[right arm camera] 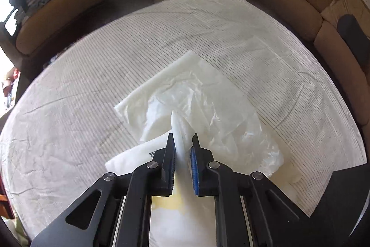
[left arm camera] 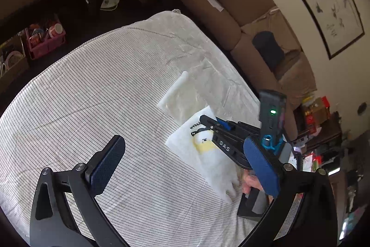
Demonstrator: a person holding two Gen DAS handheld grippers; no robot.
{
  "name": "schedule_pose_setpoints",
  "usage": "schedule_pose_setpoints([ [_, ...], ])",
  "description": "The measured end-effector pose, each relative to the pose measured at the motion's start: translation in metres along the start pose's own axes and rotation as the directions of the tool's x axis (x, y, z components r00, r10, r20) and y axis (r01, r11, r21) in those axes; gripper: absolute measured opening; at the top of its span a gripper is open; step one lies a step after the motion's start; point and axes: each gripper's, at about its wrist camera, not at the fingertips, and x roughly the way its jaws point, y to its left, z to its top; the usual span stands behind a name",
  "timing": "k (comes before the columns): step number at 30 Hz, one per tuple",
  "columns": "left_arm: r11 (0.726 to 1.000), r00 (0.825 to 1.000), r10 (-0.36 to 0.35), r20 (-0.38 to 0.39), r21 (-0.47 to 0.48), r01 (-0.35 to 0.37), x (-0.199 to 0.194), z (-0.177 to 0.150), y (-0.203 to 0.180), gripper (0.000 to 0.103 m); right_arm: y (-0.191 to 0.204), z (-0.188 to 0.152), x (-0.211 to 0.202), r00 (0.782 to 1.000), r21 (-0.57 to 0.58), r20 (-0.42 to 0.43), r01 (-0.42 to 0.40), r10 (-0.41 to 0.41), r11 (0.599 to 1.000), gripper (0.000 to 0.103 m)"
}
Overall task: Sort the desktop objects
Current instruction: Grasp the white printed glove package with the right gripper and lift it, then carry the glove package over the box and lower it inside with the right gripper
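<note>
Right gripper [right arm camera: 182, 142] is closed on a pinched fold of the white printed bag [left arm camera: 209, 149]; the clear plastic bag [right arm camera: 196, 94] lies just beyond its fingertips. Left gripper [left arm camera: 185, 161] is held wide open, nothing between. Bag judged light, limp, slippery; an edge pinch suits it best.

White letters "DAS" stand on the black right gripper [left arm camera: 209, 122] body. The white printed bag [left arm camera: 203, 149] carries black lettering, upside down and only partly legible.
</note>
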Motion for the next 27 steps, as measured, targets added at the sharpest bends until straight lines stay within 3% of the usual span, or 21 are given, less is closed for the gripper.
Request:
schedule_pose_setpoints([
  [2,1.000,1.000,0.001,-0.005,-0.001,-0.001,0.000,0.000,0.001,0.103,-0.001,-0.006,-0.031,0.995,0.057,0.078,-0.059,0.055,0.997,0.008],
  [4,1.000,1.000,-0.013,-0.006,-0.004,0.013,-0.001,0.000,0.002,0.103,-0.005,-0.014,-0.070,0.977,0.106,0.183,-0.127,0.106,0.986,0.007],
  [6,0.999,0.999,-0.043,0.006,-0.013,0.043,-0.005,0.000,0.001,0.103,-0.009,-0.027,-0.122,0.937,0.131,0.325,-0.177,0.126,0.976,0.007],
  [9,0.993,0.993,-0.114,0.037,-0.003,0.114,-0.016,0.001,-0.007,0.103,-0.017,-0.041,-0.198,0.859,0.157,0.496,-0.234,0.128,0.959,0.007],
  [14,0.974,0.975,-0.205,0.085,0.116,0.195,-0.041,-0.003,-0.038,0.103,-0.013,-0.048,-0.306,0.755,0.121,0.647,-0.236,0.104,0.964,0.007],
  [18,0.907,0.925,-0.375,0.064,0.230,0.352,-0.065,-0.009,-0.072,0.103,-0.005,-0.055,-0.377,0.716,0.111,0.695,-0.197,0.066,0.974,0.007],
  [21,0.850,0.902,-0.431,0.033,0.352,0.393,-0.079,-0.021,-0.103,0.103,-0.009,-0.067,-0.422,0.715,0.122,0.699,-0.147,0.020,0.982,0.007],
  [25,0.746,0.863,-0.502,-0.066,0.472,0.470,-0.080,-0.046,-0.150,0.103,-0.025,-0.097,-0.465,0.715,0.185,0.698,-0.108,-0.053,0.977,0.007],
  [27,0.704,0.858,-0.504,-0.101,0.527,0.476,-0.075,-0.063,-0.173,0.103,-0.036,-0.116,-0.477,0.711,0.221,0.698,-0.095,-0.089,0.971,0.007],
])
